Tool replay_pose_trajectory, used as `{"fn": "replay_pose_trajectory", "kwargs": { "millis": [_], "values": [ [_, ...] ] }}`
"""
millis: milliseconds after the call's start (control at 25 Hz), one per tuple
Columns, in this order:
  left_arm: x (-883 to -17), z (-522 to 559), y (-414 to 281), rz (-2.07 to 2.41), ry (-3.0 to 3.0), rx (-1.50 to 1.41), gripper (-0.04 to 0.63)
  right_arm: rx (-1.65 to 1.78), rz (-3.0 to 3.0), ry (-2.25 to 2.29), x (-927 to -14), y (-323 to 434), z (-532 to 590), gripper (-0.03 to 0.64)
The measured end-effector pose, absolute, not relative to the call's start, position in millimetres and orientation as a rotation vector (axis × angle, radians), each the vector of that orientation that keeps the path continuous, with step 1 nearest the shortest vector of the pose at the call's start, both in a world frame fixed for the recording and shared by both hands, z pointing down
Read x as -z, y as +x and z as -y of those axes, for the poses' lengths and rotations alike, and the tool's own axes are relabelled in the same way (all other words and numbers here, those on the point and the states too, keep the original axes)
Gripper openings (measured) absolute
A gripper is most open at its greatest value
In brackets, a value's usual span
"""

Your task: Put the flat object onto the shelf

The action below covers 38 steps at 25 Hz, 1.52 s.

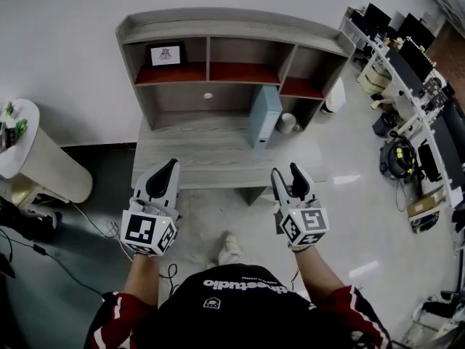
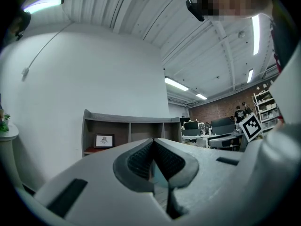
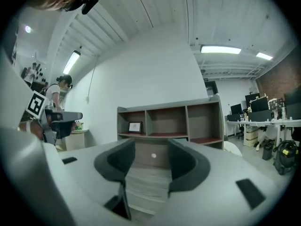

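Tongs are held near the worktop (image 1: 195, 158): the left tongs (image 1: 171, 166) are closed on nothing, the right tongs (image 1: 285, 173) are open and empty. The light blue flat board (image 1: 264, 115) is seen upright ahead of the right tongs, well apart, against the shelf (image 1: 218, 22).

The flat object (image 1: 265, 115) is a pale blue, book-like slab standing upright on its edge on the grey bench (image 1: 203, 158), right of the middle, with its top about level with the reddish boards above. The shelf (image 1: 218, 31) is a grey wooden unit at the back of the bench against the white wall. It has three open compartments side by side with reddish-brown floors, the right one lower and narrower.
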<state>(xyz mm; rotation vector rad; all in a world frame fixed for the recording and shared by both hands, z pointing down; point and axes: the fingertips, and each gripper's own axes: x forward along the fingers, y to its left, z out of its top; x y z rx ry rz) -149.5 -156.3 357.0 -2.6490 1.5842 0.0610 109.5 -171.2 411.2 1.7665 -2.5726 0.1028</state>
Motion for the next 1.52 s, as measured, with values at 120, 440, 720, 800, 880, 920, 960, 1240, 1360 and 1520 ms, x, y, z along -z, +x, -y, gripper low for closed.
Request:
{"fn": "replay_pose_trajectory", "kwargs": {
  "millis": [120, 440, 720, 800, 880, 920, 960, 1240, 1360, 1520],
  "values": [
    [-352, 140, -153, -1.572, -2.649, -0.074, 0.005, -0.075, 2.604, 1.777, -387, 100, 147, 0.149],
    [-341, 112, -158, -1.546, -2.658, -0.093, 0.005, -0.007, 2.609, 1.800, -362, 86, 113, 0.020],
    [-344, 109, -160, -1.567, -2.652, -0.062, 0.005, 0.001, 2.619, 1.782, -353, 81, 106, 0.003],
    [-344, 109, -159, -1.565, -2.651, -0.060, 0.005, 0.003, 2.611, 1.787, -352, 82, 105, 0.003],
    [-344, 108, -158, -1.565, -2.653, -0.071, 0.005, 0.004, 2.598, 1.798, -352, 83, 105, 0.003],
    [-345, 108, -158, -1.566, -2.655, -0.076, 0.005, 0.007, 2.588, 1.803, -352, 84, 106, 0.003],
    [-345, 109, -159, -1.567, -2.657, -0.078, 0.005, 0.009, 2.577, 1.808, -352, 83, 107, 0.003],
    [-344, 108, -160, -1.573, -2.650, -0.081, 0.005, 0.029, 2.556, 1.815, -347, 81, 108, 0.003],
    [-343, 108, -160, -1.572, -2.650, -0.083, 0.005, 0.028, 2.556, 1.817, -346, 81, 108, 0.003],
    [-344, 109, -158, -1.569, -2.650, -0.081, 0.005, 0.021, 2.557, 1.821, -347, 84, 108, 0.003]
  ]
}}
